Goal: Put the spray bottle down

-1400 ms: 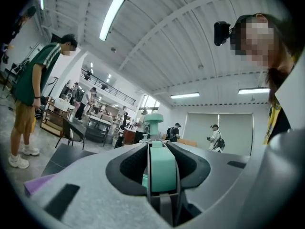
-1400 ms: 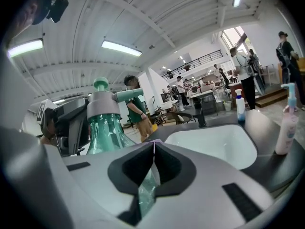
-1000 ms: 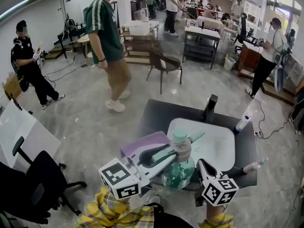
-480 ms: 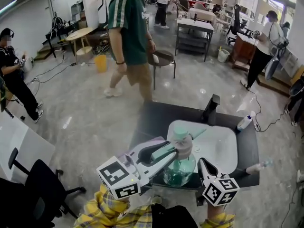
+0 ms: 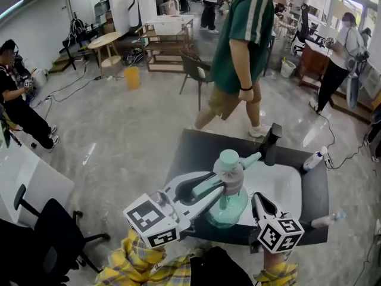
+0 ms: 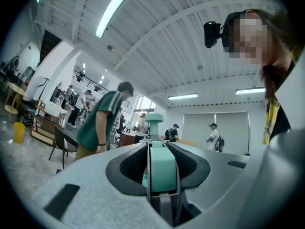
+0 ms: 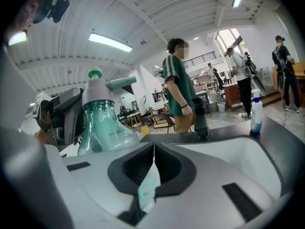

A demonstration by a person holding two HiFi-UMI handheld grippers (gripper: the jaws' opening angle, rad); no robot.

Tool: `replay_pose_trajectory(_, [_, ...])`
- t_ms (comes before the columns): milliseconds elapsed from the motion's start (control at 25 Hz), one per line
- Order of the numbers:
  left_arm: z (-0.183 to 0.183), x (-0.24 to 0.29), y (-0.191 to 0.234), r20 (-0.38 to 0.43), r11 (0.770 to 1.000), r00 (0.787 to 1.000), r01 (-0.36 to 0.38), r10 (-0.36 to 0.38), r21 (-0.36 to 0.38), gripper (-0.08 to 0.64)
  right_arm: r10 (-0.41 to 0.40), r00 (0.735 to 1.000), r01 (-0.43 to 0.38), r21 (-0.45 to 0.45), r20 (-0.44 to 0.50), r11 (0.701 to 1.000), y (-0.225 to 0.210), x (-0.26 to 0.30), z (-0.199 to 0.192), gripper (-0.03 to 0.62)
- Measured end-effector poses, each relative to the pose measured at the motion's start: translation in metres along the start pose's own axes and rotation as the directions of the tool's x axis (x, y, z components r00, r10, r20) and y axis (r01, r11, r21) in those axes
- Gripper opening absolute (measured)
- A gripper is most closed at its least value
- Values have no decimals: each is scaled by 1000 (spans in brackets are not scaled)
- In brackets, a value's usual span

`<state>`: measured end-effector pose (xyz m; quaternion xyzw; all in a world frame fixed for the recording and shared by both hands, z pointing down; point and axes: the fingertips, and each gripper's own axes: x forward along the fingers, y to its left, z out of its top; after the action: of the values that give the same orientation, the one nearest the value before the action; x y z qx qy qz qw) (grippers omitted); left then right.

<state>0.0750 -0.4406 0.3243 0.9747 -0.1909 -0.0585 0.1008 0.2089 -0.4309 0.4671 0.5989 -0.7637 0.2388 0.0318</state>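
Closed on the neck of the spray bottle (image 5: 228,202), my left hand-held gripper (image 5: 218,186) carries it upright above the near rim of the white sink (image 5: 280,186). If I release it here, I judge it could catch that rim and topple. The left points level. My right hand-held gripper (image 5: 257,200), just beside, is shut and empty and dips slightly. A person (image 5: 241,40) walking past the surface (image 5: 190,148) could jostle it.

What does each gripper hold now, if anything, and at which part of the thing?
The left gripper holds the spray bottle by its neck, just under the spray head. The right gripper holds nothing; its jaws are together.
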Motion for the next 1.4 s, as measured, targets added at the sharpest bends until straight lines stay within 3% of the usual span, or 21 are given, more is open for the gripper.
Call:
replay_pose_trajectory(200, [6,20,17,4,998,999,-54,54,31,120,55,998,-55,-20,-11,998,-10,22,18,8])
replay_pose_trajectory(560, [-1,48,51,4,991,991,-136,136,13,120,127,991,-128,-27,-39,991,-29,57,29,8])
replay_pose_trajectory(1080, [-1,77,107,-5,972,973,-232,233,26,120,175,982,-175,-3,-66,985,-50,96,41,8])
replay_pose_trajectory(1400, [5,90,130,12,952,960,-279,280,127,120,180,980,-180,7,-79,984,-62,105,41,8])
